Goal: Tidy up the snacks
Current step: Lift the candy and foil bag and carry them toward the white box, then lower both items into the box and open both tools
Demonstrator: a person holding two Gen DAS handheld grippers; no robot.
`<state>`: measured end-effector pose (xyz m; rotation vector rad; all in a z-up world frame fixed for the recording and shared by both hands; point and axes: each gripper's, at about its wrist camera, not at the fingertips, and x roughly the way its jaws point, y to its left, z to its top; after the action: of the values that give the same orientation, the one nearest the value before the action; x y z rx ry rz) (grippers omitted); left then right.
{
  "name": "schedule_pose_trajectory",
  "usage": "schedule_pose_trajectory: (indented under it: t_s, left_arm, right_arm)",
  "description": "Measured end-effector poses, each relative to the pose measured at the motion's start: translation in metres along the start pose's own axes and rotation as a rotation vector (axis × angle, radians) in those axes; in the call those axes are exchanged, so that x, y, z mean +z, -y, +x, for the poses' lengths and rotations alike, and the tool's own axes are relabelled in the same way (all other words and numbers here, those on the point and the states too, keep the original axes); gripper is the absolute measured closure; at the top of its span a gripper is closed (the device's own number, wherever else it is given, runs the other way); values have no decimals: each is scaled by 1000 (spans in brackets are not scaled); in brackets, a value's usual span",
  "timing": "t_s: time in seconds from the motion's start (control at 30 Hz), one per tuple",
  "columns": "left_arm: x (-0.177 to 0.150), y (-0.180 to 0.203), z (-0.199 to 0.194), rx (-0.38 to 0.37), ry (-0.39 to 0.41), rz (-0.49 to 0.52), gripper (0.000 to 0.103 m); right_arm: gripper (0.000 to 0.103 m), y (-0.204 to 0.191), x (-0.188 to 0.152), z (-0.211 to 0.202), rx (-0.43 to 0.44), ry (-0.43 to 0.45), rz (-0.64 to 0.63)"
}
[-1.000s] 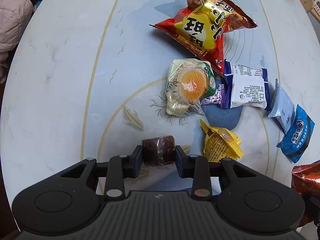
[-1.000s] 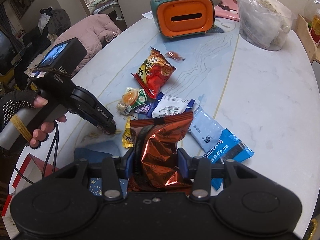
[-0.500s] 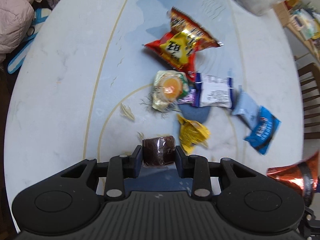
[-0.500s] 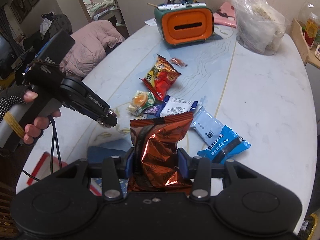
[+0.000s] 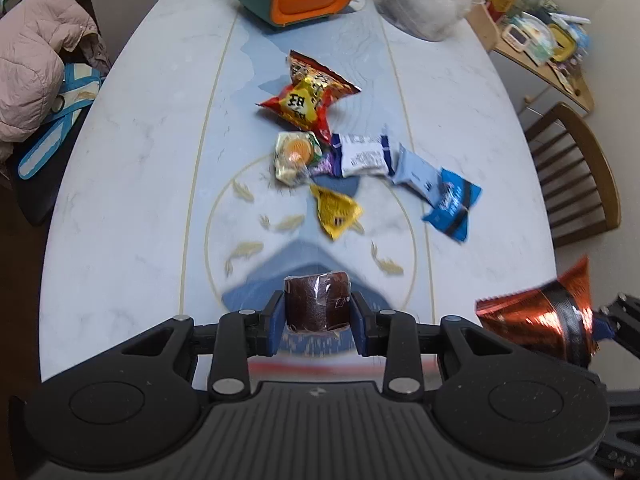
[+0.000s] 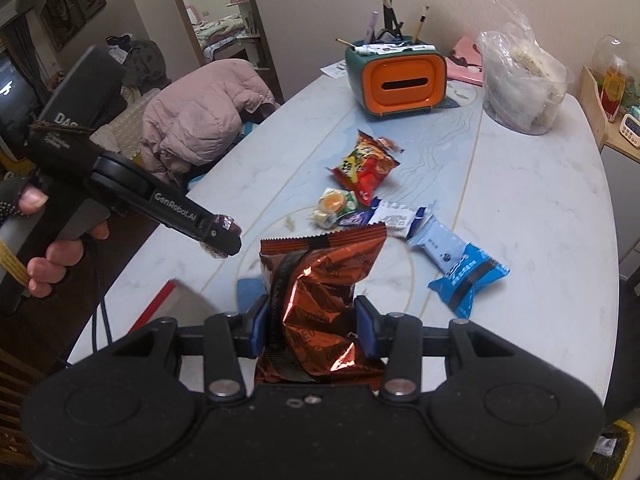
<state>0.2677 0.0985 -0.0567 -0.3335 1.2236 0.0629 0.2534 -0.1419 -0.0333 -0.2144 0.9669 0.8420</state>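
Above the near end of the marble table (image 5: 120, 184), both grippers are loaded and clear of the surface. Left gripper (image 5: 317, 314) has its jaws closed narrowly on a small brown cake in clear film (image 5: 316, 300), the blue pads pressing its two short sides; the cake looks soft and light, so a firm squeeze would likely dent it, and the film may be slippery, which argues for holding it across the middle as it is held now. Right gripper (image 6: 313, 330) is clamped on a copper foil snack bag (image 6: 320, 288), which stands upright between the pads with its crimped top edge above them; the bag looks puffy and crinkly, light, with brittle contents by my guess, so the grip at its lower body suits it better than one at the thin seam. Farther along the table lie the loose snacks: a red and yellow bag (image 5: 304, 100), an egg-yolk pastry (image 5: 296, 152), a yellow packet (image 5: 334, 210) and a blue packet (image 6: 468, 276).
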Motion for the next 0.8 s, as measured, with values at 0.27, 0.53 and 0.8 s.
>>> schedule_pose_trajectory:
  t_s: [0.27,0.53,0.8]
  left_arm:
    - [-49,5,-24,6,8,55,70]
    - [-87,10,-14,11,-35,97,70]
    - [-117,14,25,39,-140,123,70]
  right_arm:
    - [60,-27,-25,-10,13,-13,1]
    - [60,-41,-51,1,17,-60,20]
    - [60,-51,-83,35,35,-159,57]
